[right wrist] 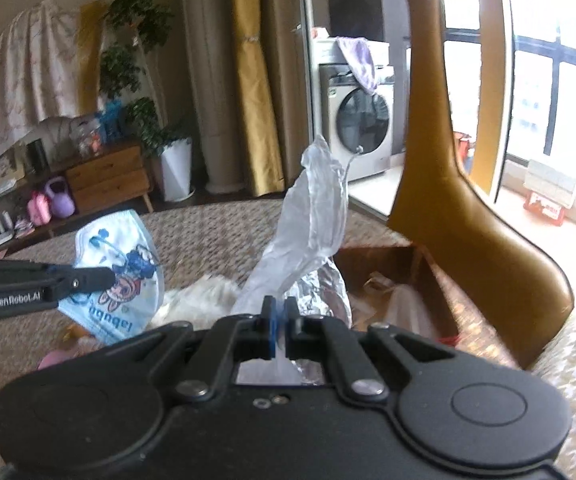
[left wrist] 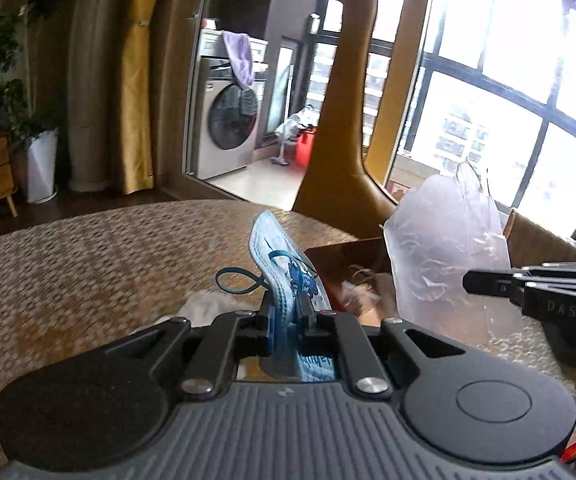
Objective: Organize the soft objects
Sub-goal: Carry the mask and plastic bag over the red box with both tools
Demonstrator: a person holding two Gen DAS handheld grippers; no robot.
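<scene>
Now my left tool (left wrist: 285,312) pinches blue printed face mask (left wrist: 283,272), my right tool (right wrist: 279,320) pinches clear plastic bag (right wrist: 308,236); both lifted above woven mat (left wrist: 87,264), beside cardboard box (right wrist: 420,276).

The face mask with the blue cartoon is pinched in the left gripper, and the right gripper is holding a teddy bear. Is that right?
Not quite. The left gripper does pinch the face mask, but the right gripper is shut on a clear plastic bag, not a teddy bear. The right wrist view shows the crinkly bag standing up between its fingers.
</scene>
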